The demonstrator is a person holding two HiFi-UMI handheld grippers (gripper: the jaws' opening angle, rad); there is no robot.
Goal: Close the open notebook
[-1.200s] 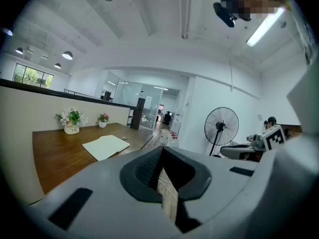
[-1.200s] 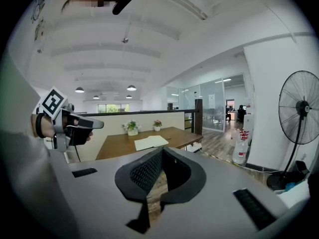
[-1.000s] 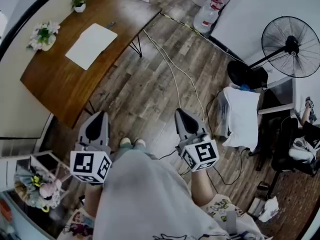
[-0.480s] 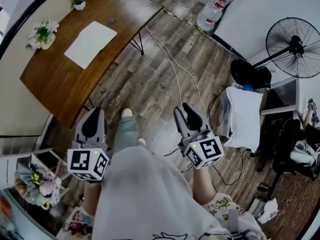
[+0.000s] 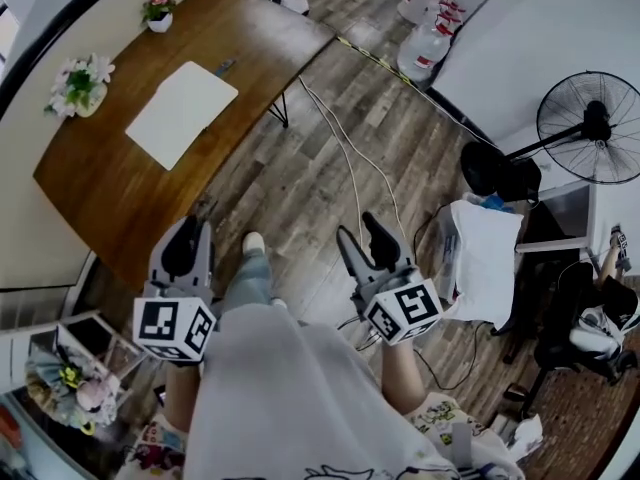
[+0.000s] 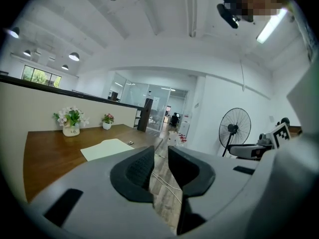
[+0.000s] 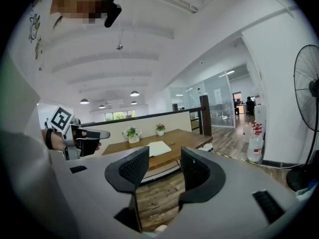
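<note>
Bright, even light comes from round lamps (image 6: 74, 57) and a strip light (image 6: 271, 26) on the ceiling, with some daylight through a window (image 6: 42, 76) far off in the left gripper view, so shadows on the floor (image 5: 300, 178) are faint and soft. The white notebook (image 5: 182, 113) reads as the palest patch on the tabletop (image 5: 110, 198), without glare. All three views are fisheye: straight lines bow, and the corners fall to black.
</note>
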